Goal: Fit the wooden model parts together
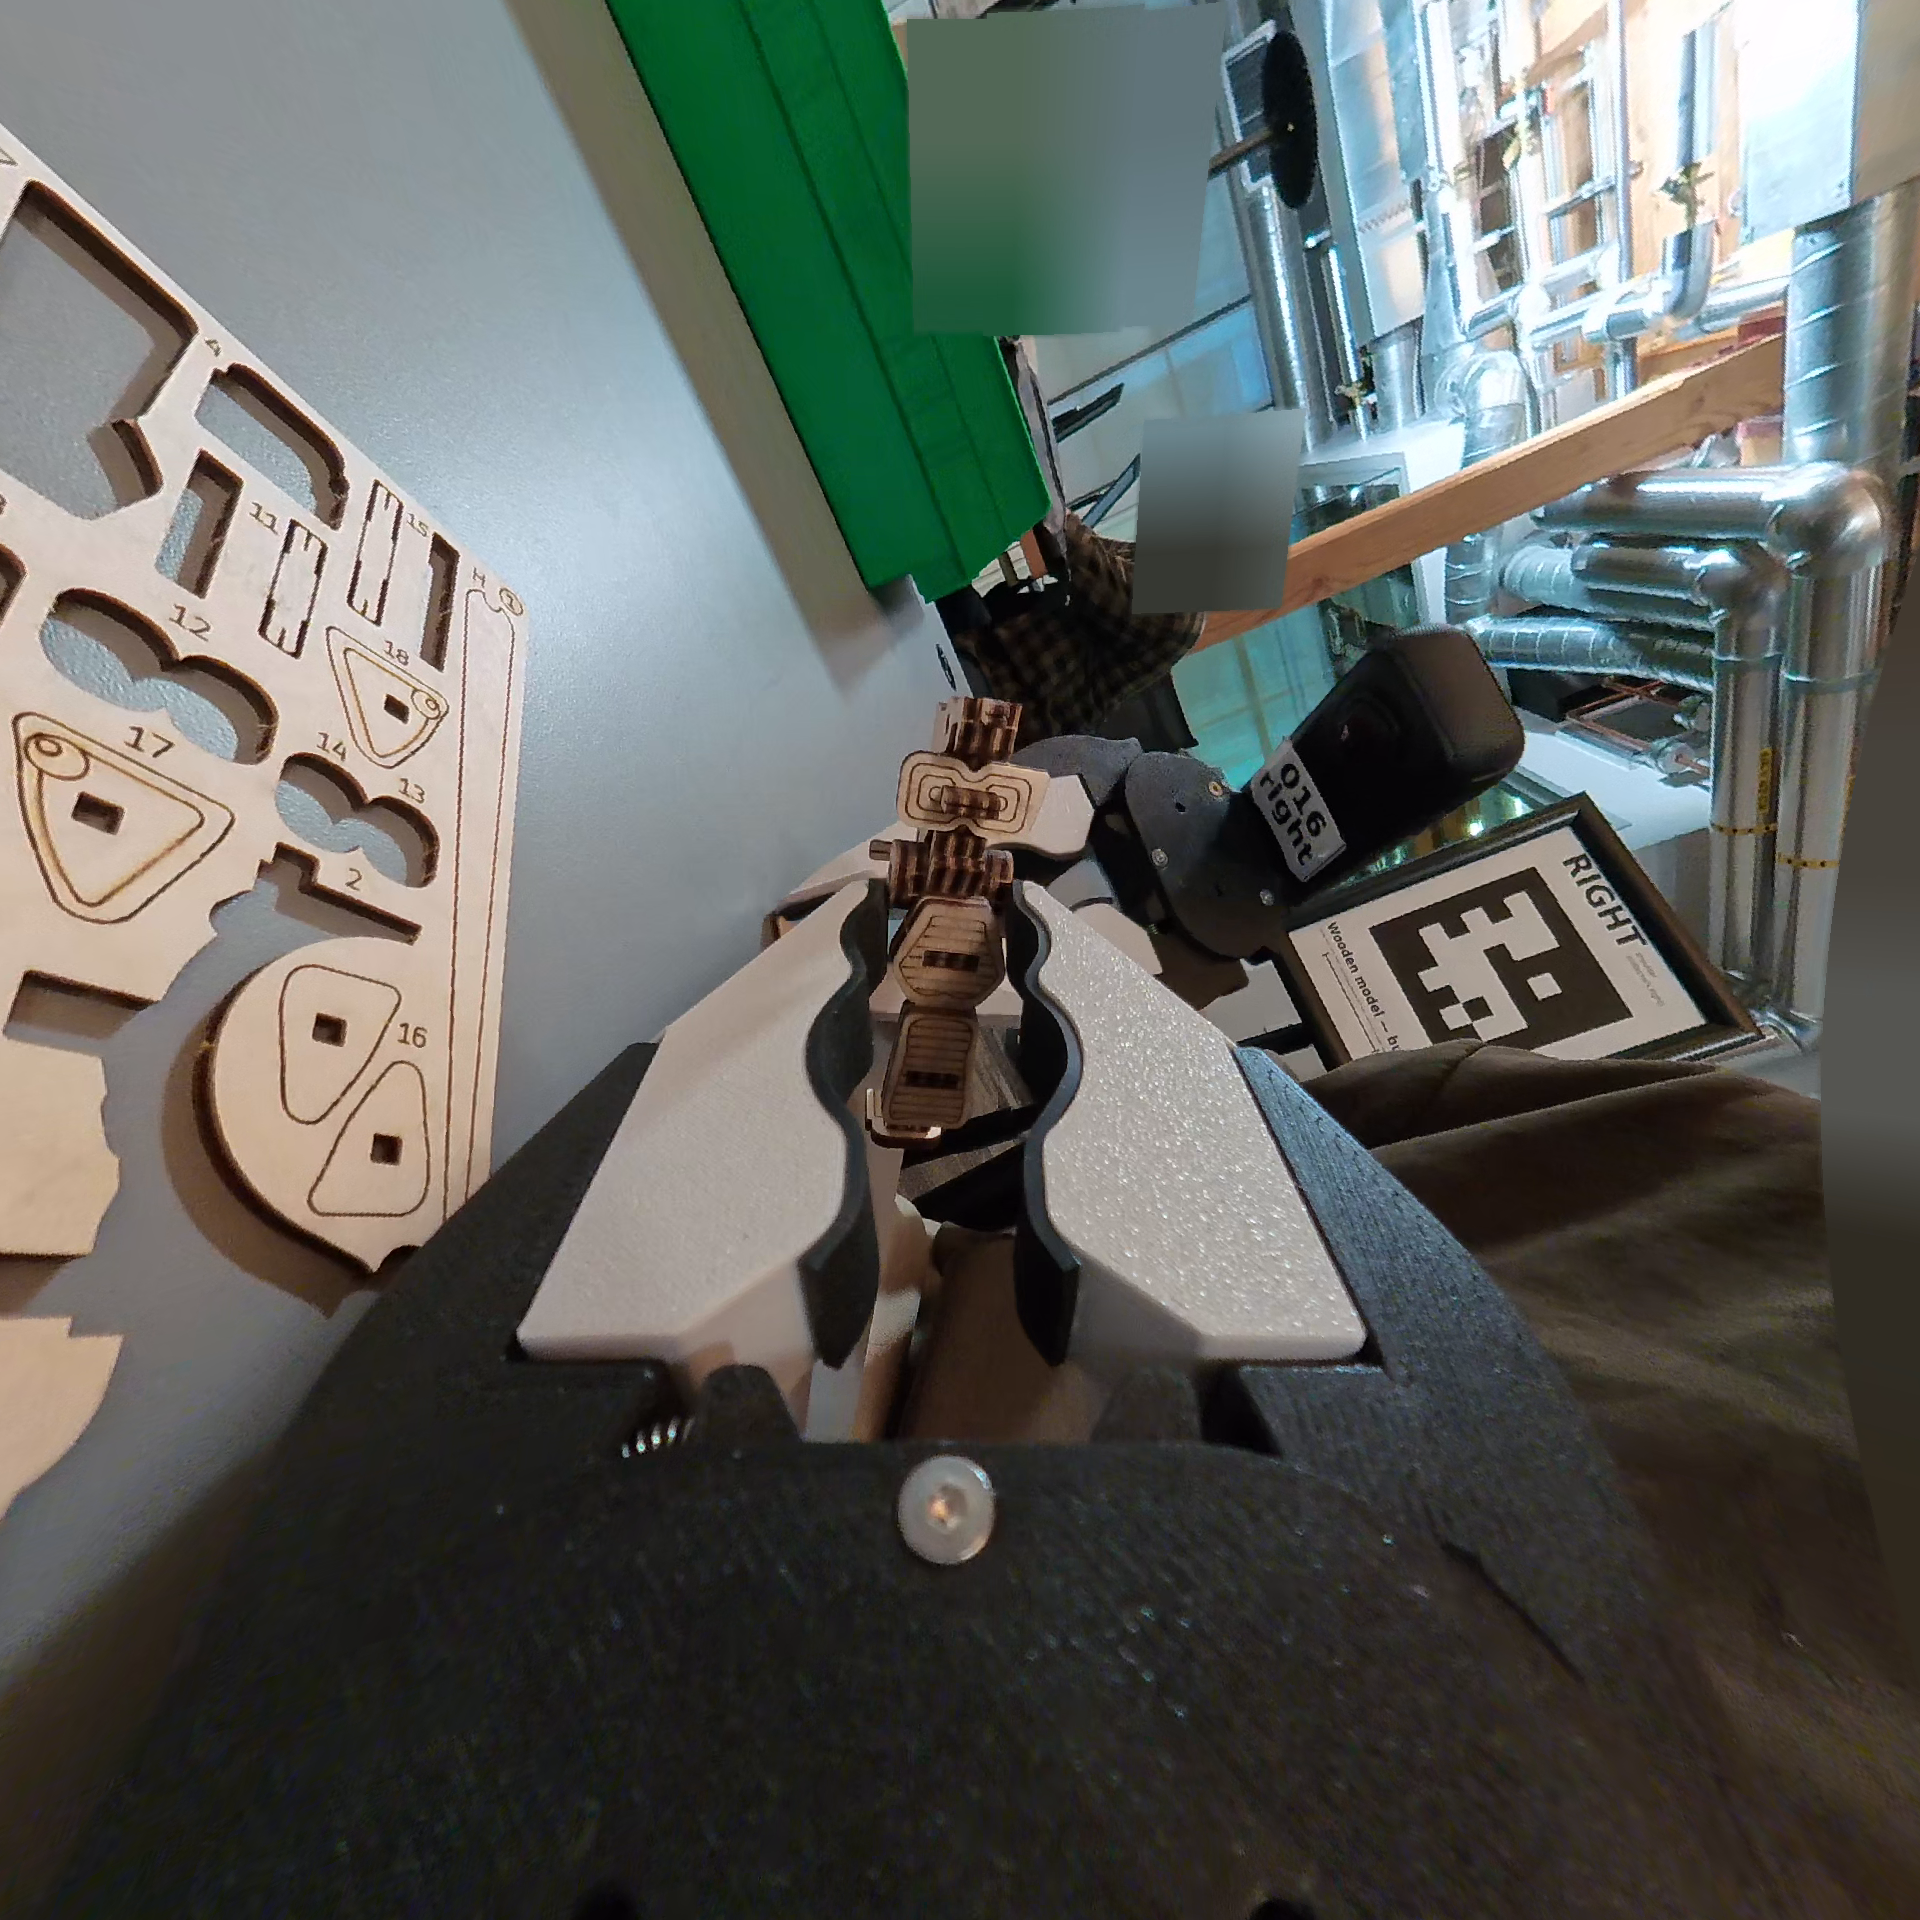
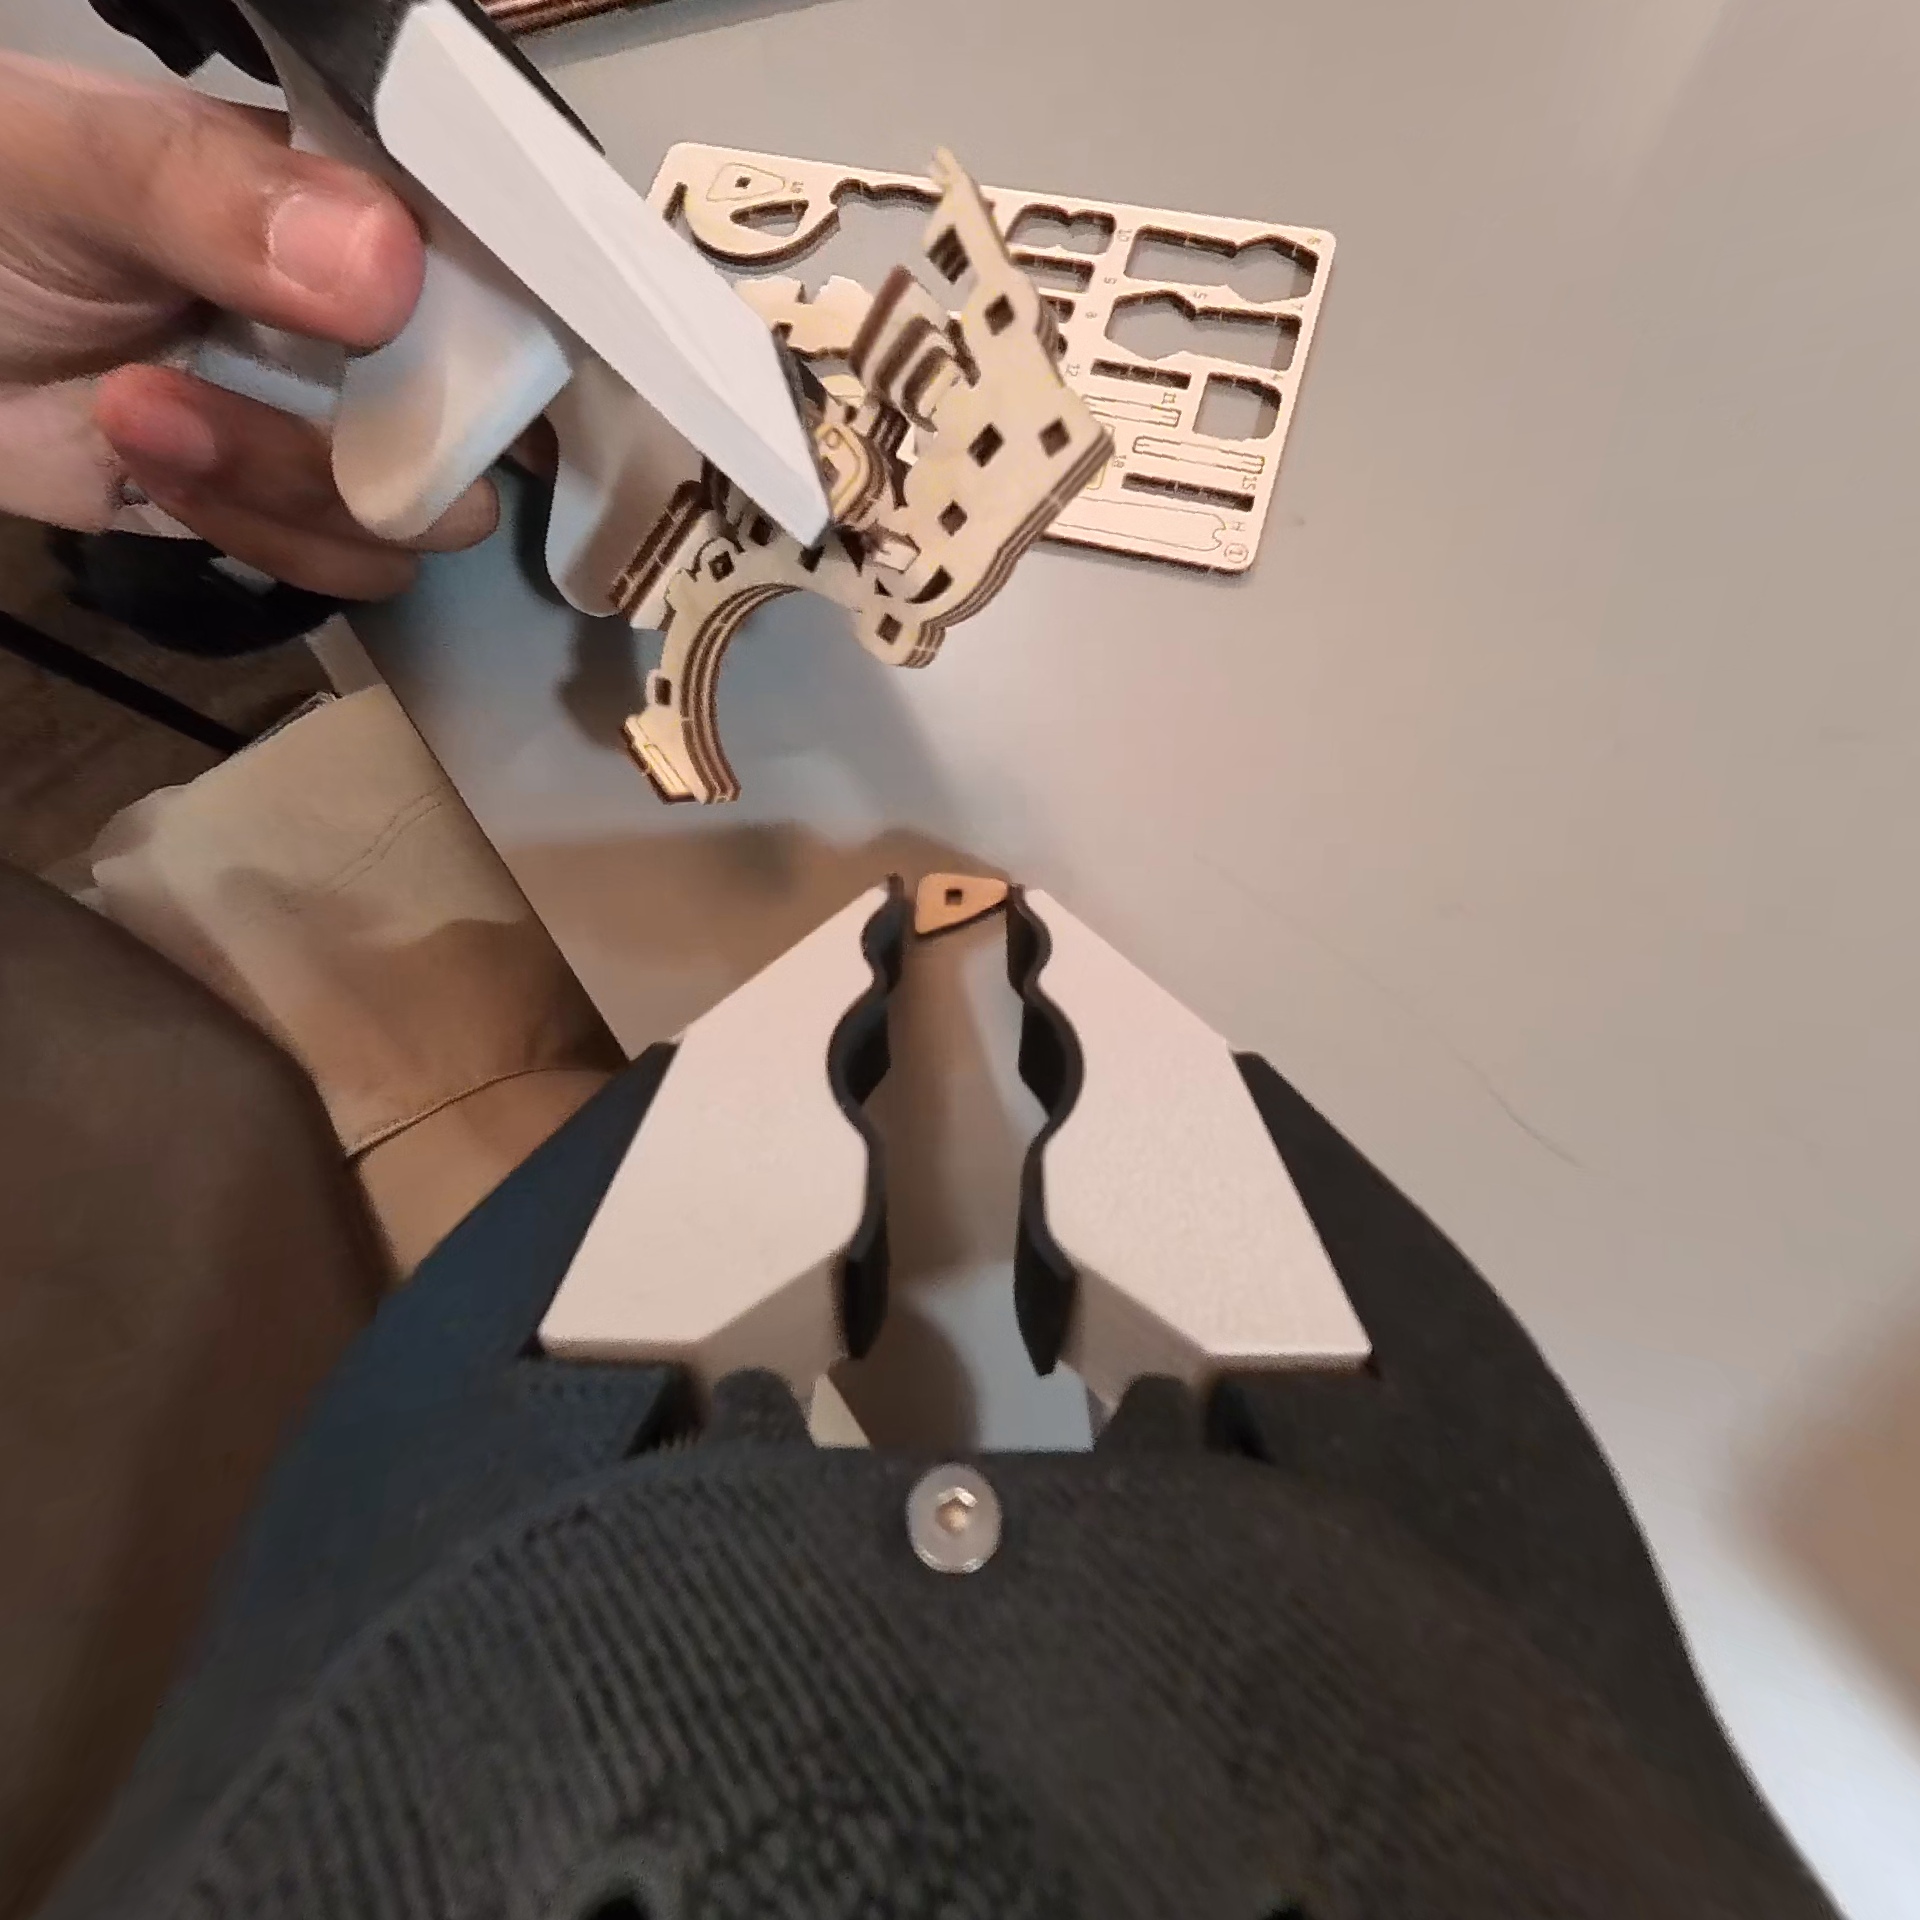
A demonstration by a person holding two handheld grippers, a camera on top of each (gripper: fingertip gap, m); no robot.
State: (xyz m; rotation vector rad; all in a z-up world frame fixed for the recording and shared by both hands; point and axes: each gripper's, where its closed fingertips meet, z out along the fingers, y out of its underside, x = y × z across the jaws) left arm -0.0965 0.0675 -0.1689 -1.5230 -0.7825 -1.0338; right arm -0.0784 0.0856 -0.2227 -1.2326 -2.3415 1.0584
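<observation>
Left gripper: The left gripper [image 1: 948, 935] was clamped on the layered wooden model [image 1: 940, 997], which stood edge-on between its white fingers, clear of the grey table [image 1: 644, 436].
Right gripper: The right gripper [image 2: 956, 902] pinched a small triangular wooden piece [image 2: 958, 900] with a square hole at its very tips, above the table's surface.
Model: In the right wrist view the wooden model [image 2: 935, 457] hung tilted in the other gripper, near but apart from the small piece.
Parts sheet: A punched-out plywood sheet [image 2: 1195, 343] lay flat on the table beyond the model.
Hand: A bare hand [image 2: 197, 312] gripped the left tool's handle.
Background: A framed marker card [image 1: 1496, 935] leaned at the table's edge.
</observation>
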